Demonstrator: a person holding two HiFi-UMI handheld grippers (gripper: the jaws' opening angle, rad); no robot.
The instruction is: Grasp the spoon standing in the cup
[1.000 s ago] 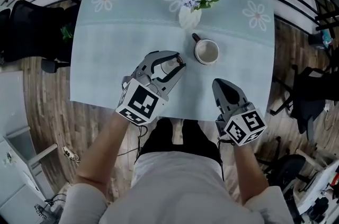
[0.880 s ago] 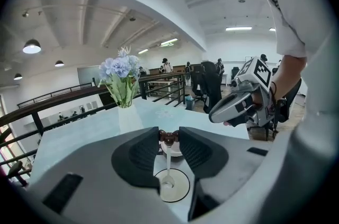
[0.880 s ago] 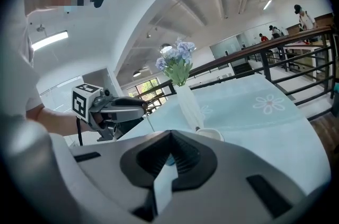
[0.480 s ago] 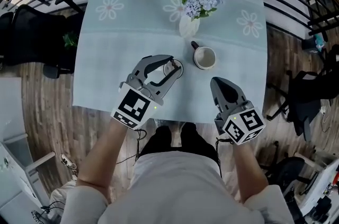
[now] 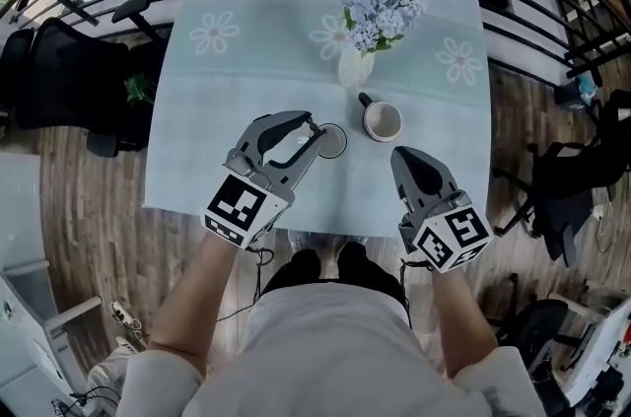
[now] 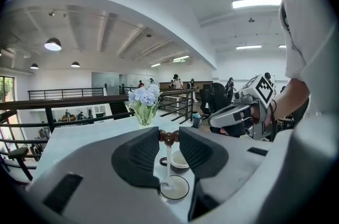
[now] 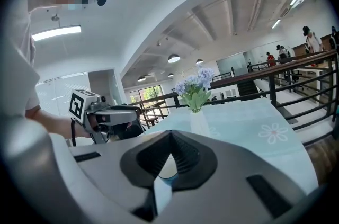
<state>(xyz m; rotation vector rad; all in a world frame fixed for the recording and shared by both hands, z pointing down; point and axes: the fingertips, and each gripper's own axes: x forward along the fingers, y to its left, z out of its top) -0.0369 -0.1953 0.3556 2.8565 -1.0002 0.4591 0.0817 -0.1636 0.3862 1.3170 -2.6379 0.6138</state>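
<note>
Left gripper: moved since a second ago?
Yes. The left gripper, clamping the spoon, has drawn left, away from the white mug; the gap between them is wider.

Spoon (image 6: 168,163) is mostly masked by left gripper (image 5: 315,124) in head view. Round rim (image 7: 165,171) glimpsed behind right gripper (image 7: 170,135) jaws is left unidentified.

Left claw (image 6: 169,137) pinching spoon (image 6: 168,162) (at brown knob); right claw (image 7: 170,136) alongside, jaws together
</note>
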